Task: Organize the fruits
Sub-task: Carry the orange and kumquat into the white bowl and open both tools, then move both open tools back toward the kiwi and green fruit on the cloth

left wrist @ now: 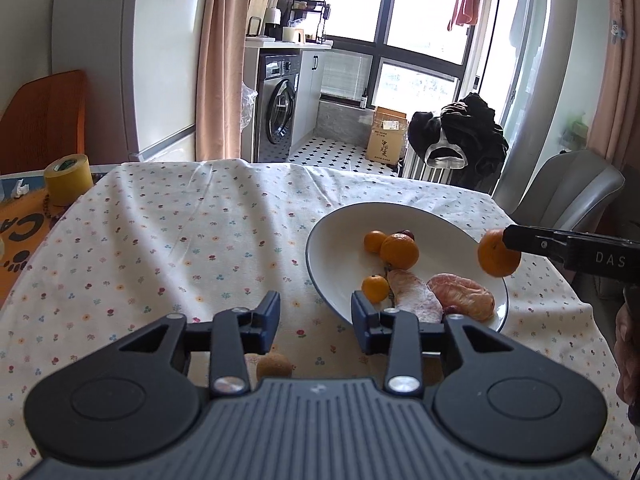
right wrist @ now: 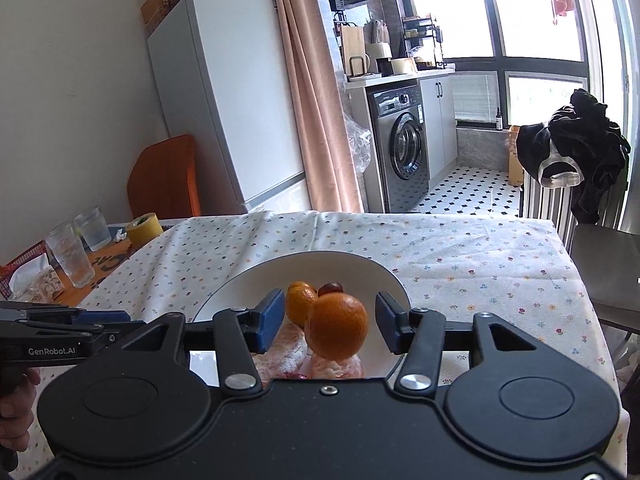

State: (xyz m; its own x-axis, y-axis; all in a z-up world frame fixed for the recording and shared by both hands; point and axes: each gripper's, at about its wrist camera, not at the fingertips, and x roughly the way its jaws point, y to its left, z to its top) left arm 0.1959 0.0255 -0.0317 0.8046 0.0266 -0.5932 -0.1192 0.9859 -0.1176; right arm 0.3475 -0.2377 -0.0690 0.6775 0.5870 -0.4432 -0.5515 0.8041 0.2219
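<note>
Right gripper (right wrist: 330,322) released, jaws wide; orange (right wrist: 337,327) between them, untouched, above white plate (right wrist: 224,300) on desk. Left gripper (left wrist: 315,320) released, empty, at plate's near rim.

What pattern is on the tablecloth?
The tablecloth is white with small scattered multicoloured flowers, clearest in the left wrist view.

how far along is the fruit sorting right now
Done: three oranges and peeled pieces lie on the plate. In hand: another orange sits between the right gripper's open fingers above the plate. Remaining: a brown fruit lies on the tablecloth under the open, empty left gripper.
</note>
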